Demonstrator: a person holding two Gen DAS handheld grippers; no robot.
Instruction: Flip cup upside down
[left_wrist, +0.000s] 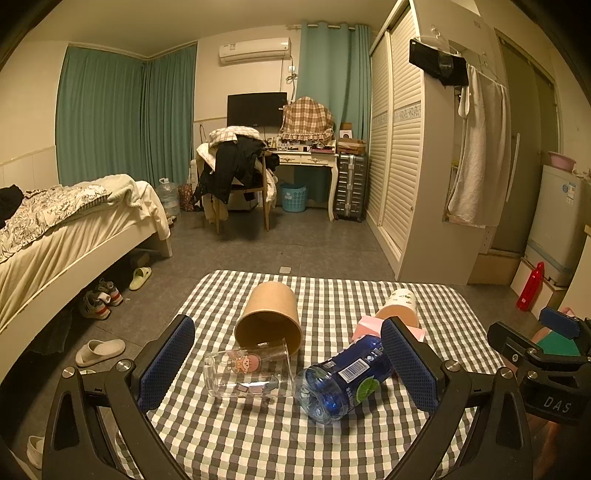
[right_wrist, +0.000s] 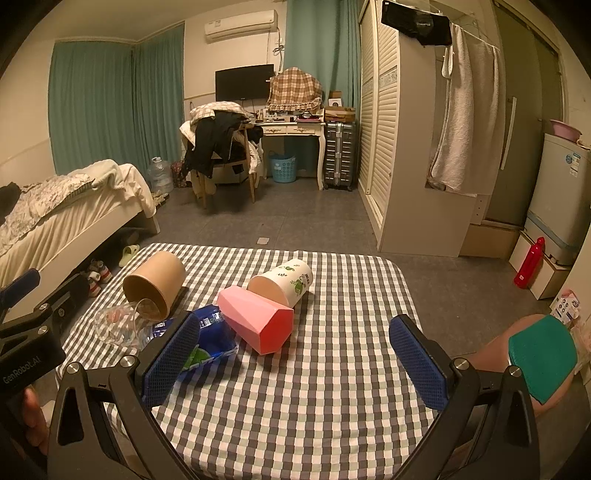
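Several cups lie on their sides on the checked table (left_wrist: 258, 435) (right_wrist: 314, 387). A clear glass with a cartoon figure (left_wrist: 247, 373) (right_wrist: 118, 325) lies nearest my left gripper (left_wrist: 288, 369), which is open and held just short of it. A brown paper cup (left_wrist: 269, 317) (right_wrist: 155, 284) lies behind the glass. A blue cup (left_wrist: 343, 380) (right_wrist: 210, 339), a pink faceted cup (right_wrist: 258, 323) (left_wrist: 364, 326) and a white leaf-print cup (right_wrist: 284, 282) (left_wrist: 400, 304) lie to the right. My right gripper (right_wrist: 295, 358) is open, with nothing between its fingers.
A bed (left_wrist: 55, 229) stands at the left with shoes and slippers (left_wrist: 99, 350) on the floor. A chair piled with clothes (left_wrist: 236, 173), a desk and a wardrobe (left_wrist: 399, 147) are beyond the table. A red bottle (right_wrist: 530, 262) stands by the fridge. A person's knee (right_wrist: 517, 350) is at the right.
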